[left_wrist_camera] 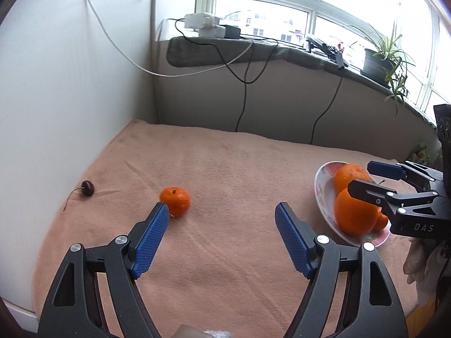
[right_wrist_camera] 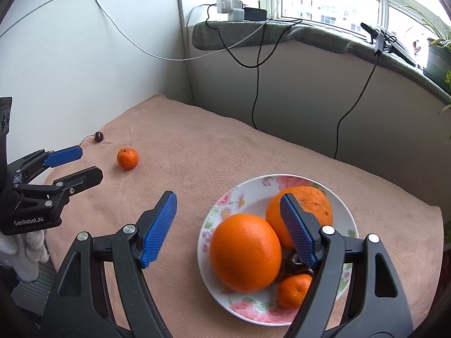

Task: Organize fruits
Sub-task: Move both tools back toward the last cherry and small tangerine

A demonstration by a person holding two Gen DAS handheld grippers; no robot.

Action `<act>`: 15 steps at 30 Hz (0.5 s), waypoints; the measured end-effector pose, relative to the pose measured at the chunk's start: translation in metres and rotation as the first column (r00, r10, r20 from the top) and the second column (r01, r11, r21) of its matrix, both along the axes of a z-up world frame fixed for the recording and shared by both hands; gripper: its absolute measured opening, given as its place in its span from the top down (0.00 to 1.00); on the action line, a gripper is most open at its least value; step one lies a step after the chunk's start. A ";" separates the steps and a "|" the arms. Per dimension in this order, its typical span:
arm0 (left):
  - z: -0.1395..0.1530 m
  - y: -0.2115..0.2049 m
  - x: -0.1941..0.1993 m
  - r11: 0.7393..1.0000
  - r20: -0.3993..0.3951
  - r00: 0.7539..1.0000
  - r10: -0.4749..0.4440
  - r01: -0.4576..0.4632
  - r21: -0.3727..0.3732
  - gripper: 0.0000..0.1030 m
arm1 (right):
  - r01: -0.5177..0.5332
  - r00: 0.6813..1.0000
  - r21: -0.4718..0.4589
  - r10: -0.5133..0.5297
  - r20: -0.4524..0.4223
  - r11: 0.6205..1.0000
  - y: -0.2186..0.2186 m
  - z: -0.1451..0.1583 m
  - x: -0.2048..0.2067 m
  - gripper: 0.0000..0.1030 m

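Both the left gripper (left_wrist_camera: 222, 211) and right gripper (right_wrist_camera: 228, 201) are black, with silver screws, blue ridged pads and white lettering.

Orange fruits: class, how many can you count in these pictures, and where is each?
4. Two large oranges and one small mandarin sit on the floral plate; another mandarin lies alone on the cloth. The right claw may hide more.

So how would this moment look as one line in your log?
left claw: open, empty | right claw: open, empty | plate: holds oranges | small orange, cherry: on blanket
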State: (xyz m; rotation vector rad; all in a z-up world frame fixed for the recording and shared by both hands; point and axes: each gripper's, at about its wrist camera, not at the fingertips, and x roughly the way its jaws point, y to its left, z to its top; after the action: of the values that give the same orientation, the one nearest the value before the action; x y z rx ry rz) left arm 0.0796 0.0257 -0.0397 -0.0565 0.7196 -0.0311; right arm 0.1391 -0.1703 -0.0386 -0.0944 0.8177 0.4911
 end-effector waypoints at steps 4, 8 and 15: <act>-0.005 0.023 -0.007 0.999 0.001 0.999 0.038 -0.038 -0.008 0.25 | -0.044 0.999 0.006 0.044 -0.003 0.999 0.022 0.000 0.002 0.24; -0.012 0.051 -0.008 0.995 -0.011 0.996 0.089 -0.089 -0.038 0.25 | -0.102 0.995 0.026 0.102 -0.001 0.994 0.047 -0.001 0.003 0.24; -0.026 0.108 -0.006 0.966 -0.021 0.969 0.247 -0.247 -0.074 0.46 | -0.220 0.975 0.019 0.220 -0.007 0.975 0.101 -0.005 0.014 0.24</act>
State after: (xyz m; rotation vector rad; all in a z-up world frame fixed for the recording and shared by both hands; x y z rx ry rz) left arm 0.0739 0.1334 -0.0655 -0.2190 0.7191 0.1809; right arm 0.1529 -0.0688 -0.0436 -0.1667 0.8160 0.7084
